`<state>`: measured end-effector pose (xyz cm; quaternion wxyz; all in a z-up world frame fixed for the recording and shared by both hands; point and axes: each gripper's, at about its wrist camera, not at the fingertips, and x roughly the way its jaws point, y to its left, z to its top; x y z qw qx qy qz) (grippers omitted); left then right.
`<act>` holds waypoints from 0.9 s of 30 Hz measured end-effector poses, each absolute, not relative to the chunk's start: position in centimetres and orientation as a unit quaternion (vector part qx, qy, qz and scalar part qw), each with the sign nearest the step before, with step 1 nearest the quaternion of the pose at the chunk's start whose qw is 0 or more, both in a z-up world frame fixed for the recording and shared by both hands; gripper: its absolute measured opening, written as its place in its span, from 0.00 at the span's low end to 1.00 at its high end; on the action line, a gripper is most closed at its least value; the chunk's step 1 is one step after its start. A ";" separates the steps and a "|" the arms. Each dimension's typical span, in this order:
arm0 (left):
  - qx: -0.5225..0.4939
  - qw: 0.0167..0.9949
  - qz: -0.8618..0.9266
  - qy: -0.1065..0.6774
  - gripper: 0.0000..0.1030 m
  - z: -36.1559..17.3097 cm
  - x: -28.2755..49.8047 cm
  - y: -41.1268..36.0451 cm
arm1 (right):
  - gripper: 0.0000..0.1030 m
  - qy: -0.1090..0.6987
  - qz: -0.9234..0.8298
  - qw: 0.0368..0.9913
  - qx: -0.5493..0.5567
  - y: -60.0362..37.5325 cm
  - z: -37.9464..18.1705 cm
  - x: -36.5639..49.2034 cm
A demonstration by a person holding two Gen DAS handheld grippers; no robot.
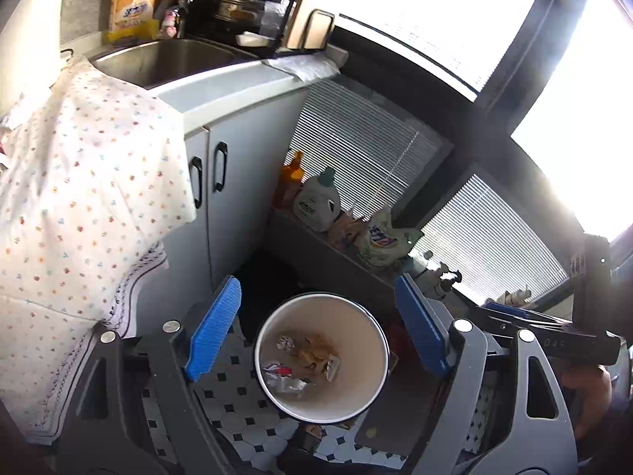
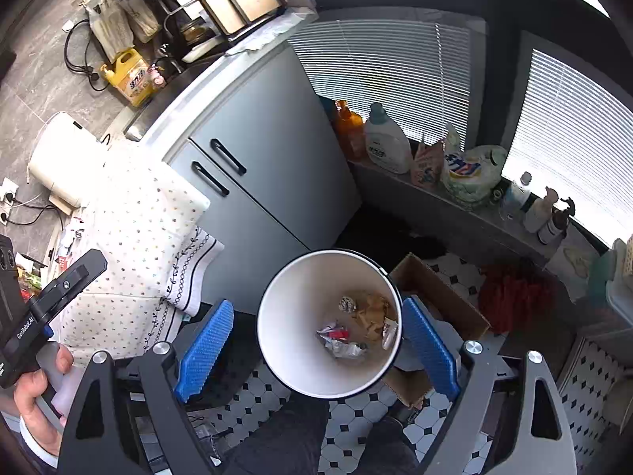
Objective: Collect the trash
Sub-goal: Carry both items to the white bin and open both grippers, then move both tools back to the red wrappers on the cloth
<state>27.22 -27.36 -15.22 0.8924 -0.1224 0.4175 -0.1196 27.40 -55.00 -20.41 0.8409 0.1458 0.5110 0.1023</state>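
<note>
A round white bin [image 1: 372, 388] [image 2: 292, 340] with a dark rim stands on the tiled floor below both grippers. Crumpled trash [image 1: 306, 362] [image 2: 358, 324] lies at its bottom: brown paper, a small foil ball and red-and-white wrappers. My left gripper [image 1: 318, 330] hangs above the bin, its blue pads wide apart with nothing between them. My right gripper [image 2: 318, 350] is open too, above the bin, and empty. The right-hand device [image 1: 581, 340] shows at the right edge of the left wrist view; the left-hand device [image 2: 43, 312], held by a hand [image 2: 39, 399], shows at the left of the right wrist view.
A grey cabinet [image 2: 261, 166] with a sink [image 1: 166, 59] stands behind the bin. A dotted cloth [image 1: 79, 182] [image 2: 146, 217] hangs over a surface to the left. A cardboard box [image 2: 439, 297] lies by the bin. Detergent bottles [image 2: 385, 142] line the window ledge. A red cloth [image 2: 514, 297] lies on the floor.
</note>
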 end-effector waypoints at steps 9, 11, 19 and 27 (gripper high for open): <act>-0.141 0.915 -0.048 0.374 0.85 -12.0 27.1 -18.6 | 0.92 0.480 0.141 0.858 0.118 -47.5 -16.5 31.2; -0.147 0.918 -0.032 0.367 0.85 -11.6 27.0 -16.2 | 0.92 0.477 0.148 0.859 0.114 -45.5 -15.9 32.1; -0.174 0.922 0.032 0.345 0.86 -10.8 26.8 -6.9 | 0.92 0.468 0.189 0.859 0.084 -37.0 -14.0 35.4; -0.202 0.920 0.086 0.326 0.86 -11.3 25.8 1.2 | 0.92 0.464 0.225 0.855 0.052 -29.0 -13.2 37.6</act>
